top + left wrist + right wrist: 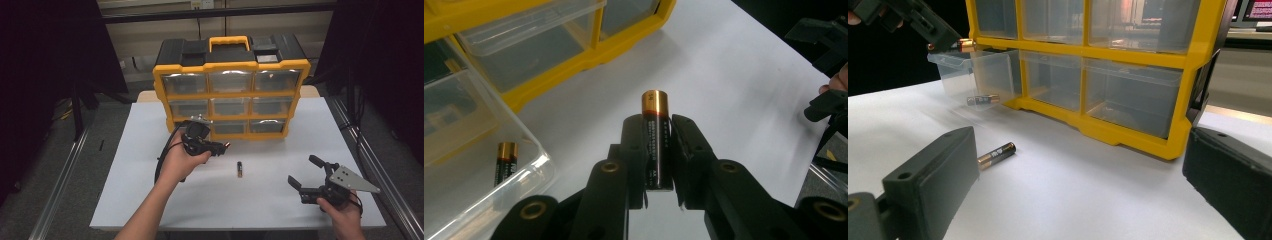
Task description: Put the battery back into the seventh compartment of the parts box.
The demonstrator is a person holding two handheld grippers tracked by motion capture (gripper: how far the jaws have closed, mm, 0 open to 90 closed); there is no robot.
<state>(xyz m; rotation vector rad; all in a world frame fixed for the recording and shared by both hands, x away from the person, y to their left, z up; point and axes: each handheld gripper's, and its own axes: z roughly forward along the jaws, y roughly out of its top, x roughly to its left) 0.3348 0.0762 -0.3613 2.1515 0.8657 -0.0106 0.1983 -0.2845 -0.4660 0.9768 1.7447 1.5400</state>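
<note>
My left gripper (220,146) is shut on a black battery with a copper end (655,135), held in front of the yellow and black drawer organizer (230,95). The organizer's bottom-left clear drawer (973,75) is pulled out, and a second battery (505,161) lies inside it. A third battery (239,169) lies loose on the white table (150,200), also seen as the loose battery (996,154). My right gripper (306,172) stands open at the table's front right, nothing between its jaws. The left gripper (933,30) with its battery (966,45) hovers over the open drawer.
The organizer stands at the back middle of the table, with several clear drawers shut. Dark curtains flank the table on both sides. Metal rails run along the floor left and right.
</note>
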